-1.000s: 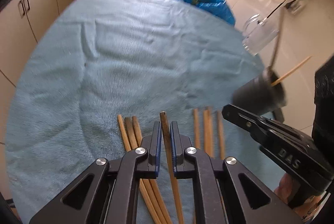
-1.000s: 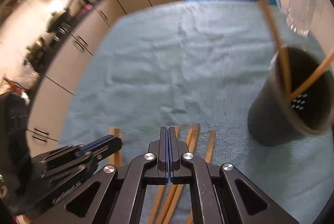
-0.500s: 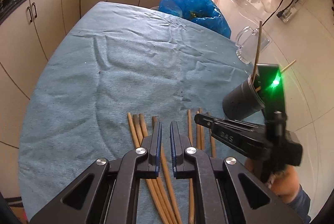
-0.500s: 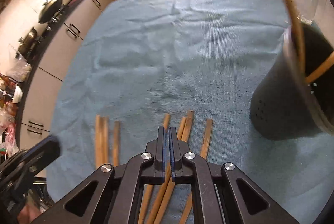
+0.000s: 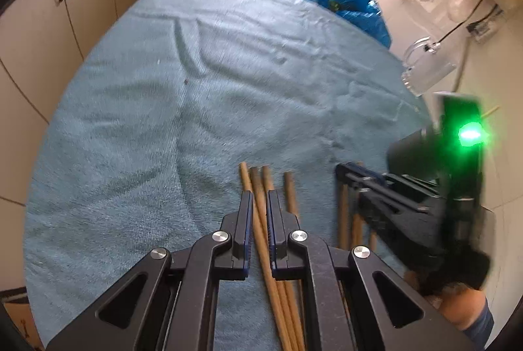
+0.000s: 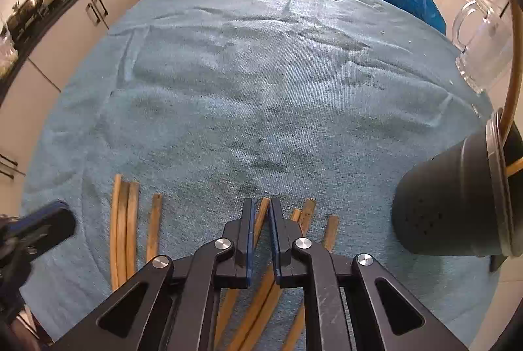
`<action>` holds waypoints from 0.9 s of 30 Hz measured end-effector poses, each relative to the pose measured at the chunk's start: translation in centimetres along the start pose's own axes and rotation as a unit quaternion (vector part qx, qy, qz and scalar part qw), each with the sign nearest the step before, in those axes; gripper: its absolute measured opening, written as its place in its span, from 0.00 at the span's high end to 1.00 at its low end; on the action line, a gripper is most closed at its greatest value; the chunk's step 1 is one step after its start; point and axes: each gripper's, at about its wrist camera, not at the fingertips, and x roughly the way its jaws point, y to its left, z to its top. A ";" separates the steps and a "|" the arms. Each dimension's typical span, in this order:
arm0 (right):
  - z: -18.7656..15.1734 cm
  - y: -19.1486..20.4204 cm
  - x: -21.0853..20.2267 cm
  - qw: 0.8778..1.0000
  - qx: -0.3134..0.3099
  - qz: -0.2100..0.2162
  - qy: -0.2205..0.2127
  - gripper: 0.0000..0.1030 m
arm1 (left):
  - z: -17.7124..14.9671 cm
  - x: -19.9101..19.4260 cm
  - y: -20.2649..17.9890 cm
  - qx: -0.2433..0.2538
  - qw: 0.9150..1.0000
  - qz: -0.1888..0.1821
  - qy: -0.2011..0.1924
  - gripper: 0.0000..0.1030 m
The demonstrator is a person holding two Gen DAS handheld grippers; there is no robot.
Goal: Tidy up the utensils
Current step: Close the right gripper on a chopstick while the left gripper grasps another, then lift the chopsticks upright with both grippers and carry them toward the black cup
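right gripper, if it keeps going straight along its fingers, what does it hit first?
Most likely the chopstick lying between the fingers of the right gripper, which is open and angled down at the blue towel. How far above the chopstick it hovers is unclear. The black holder sits well off to the right.

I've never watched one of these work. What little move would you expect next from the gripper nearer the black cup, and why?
Probably the right gripper closes on the chopstick between its fingers. Its jaws are slightly apart, straddling that stick on the blue towel, and the black holder beside it already has chopsticks in it.
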 end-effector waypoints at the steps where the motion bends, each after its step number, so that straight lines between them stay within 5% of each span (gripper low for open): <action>1: -0.1 -0.4 -0.1 1.000 0.012 0.015 -0.004 0.93 | 0.0 0.5 0.2 -0.004 1.000 0.002 0.006 0.93; 16: -3.5 -2.8 -7.6 0.986 0.066 0.119 -0.095 0.94 | 0.4 3.0 -0.2 -0.012 0.999 0.033 0.021 0.93; 27: -6.0 -3.3 -13.9 0.972 0.065 0.138 -0.180 0.94 | 0.2 3.3 -1.0 0.002 0.998 0.058 0.001 0.95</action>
